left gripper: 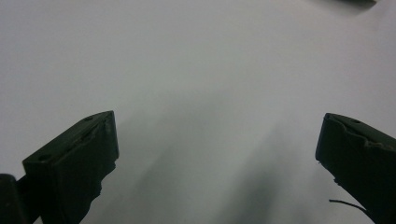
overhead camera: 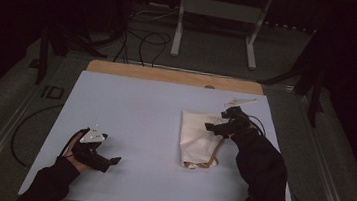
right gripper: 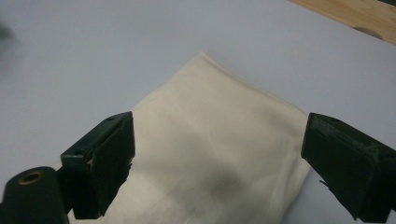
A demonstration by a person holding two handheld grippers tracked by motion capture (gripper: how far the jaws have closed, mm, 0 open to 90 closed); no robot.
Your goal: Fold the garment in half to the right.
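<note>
A cream cloth bag [overhead camera: 198,135] lies flat on the pale blue table cover [overhead camera: 139,121], right of centre, with a tan strap [overhead camera: 210,159] curling at its near end. My right gripper [overhead camera: 219,125] hovers over the bag's right edge, jaws wide apart; in the right gripper view it [right gripper: 217,163] is open above the cream cloth bag [right gripper: 210,154], holding nothing. At the near left my left gripper [overhead camera: 110,161] rests low over the bare cover. The left gripper view has it [left gripper: 217,158] open too, with only the pale surface between its jaws.
A wooden table edge [overhead camera: 169,75] shows beyond the blue cover. Past it are a white metal frame [overhead camera: 220,14] and black cables [overhead camera: 142,41] on the dark floor. Metal rails [overhead camera: 7,128] run along both sides of the table.
</note>
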